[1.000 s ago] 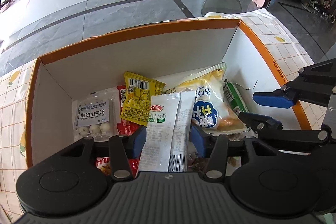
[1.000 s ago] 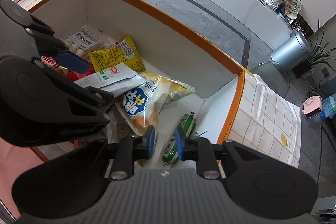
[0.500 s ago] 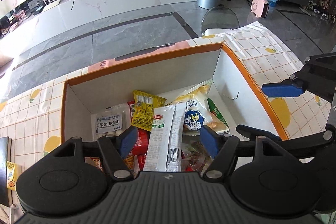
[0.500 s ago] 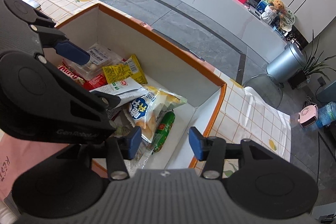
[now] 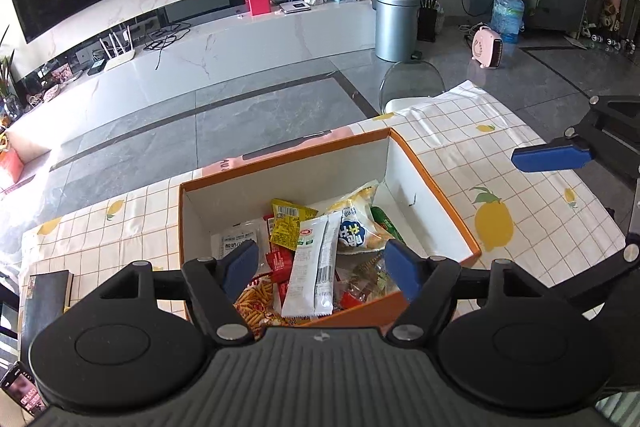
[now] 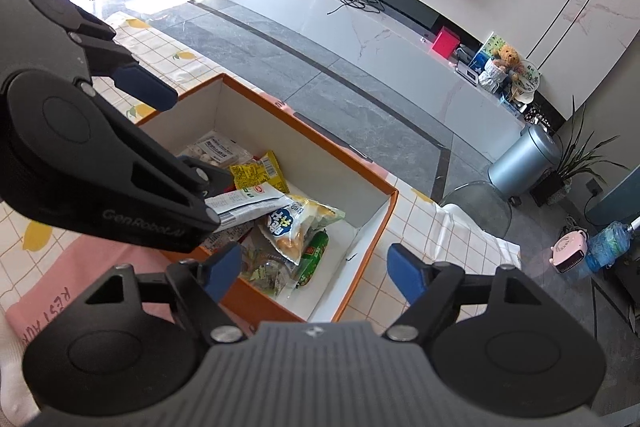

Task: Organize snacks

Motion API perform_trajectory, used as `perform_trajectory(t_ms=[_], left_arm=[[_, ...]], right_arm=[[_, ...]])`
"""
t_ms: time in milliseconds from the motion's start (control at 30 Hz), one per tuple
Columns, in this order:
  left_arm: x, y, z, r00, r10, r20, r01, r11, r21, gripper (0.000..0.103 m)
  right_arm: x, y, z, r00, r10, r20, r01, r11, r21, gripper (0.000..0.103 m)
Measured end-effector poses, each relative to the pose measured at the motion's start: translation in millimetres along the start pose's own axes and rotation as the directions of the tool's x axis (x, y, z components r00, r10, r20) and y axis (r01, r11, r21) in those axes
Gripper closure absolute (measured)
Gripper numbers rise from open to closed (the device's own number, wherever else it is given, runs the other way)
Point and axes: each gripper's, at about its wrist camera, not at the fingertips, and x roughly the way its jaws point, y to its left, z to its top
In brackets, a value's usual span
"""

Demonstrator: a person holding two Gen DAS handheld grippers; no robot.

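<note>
An orange-rimmed cardboard box [image 5: 434, 187] stands on the lemon-print tablecloth and holds several snack packets. A long white packet [image 5: 314, 263] lies on top, with a yellow packet [image 5: 286, 223], a white-and-blue bag [image 5: 356, 229] and a green packet [image 6: 314, 255] around it. My left gripper [image 5: 320, 267] is open and empty, raised above the box's near side. My right gripper [image 6: 316, 271] is open and empty above the box's near right corner [image 6: 320, 313]. The right gripper's blue finger [image 5: 552, 157] shows in the left wrist view. The left gripper body [image 6: 80, 147] hides part of the box.
A dark book [image 5: 44, 287] lies on the table left of the box, and a pink cloth [image 6: 80, 279] lies at its near side. A glass chair back [image 5: 412, 83] stands past the table's far edge. The tablecloth [image 5: 500, 155] stretches right of the box.
Both grippers have lifted up and back out of the box and opened wide. The left gripper let go of the long white packet, which now lies in the box.
</note>
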Motion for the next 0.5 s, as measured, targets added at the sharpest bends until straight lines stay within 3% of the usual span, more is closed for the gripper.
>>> perform_trajectory(t_ms=[200,333,500], left_arm=[[-34,-6,-23,0.999,0.031,0.035,-0.031,0.999,0.019,0.018],[-53,-8,-37,0.997,0.032,0.068,-0.032,0.999,0.006,0.017],[-70,-17,-54,0.990,0.079,0.113,-0.083,0.996,0.029,0.016]], right_arm=[[-37,11,-18,0.998,0.030,0.048,-0.031,0.999,0.026,0.020],[-53,14,-33,0.994,0.054,0.092,-0.062,0.994,0.088,0.017],[-68,24,-54,0.987,0.040,0.155,-0.068,0.981,0.182,0.012]])
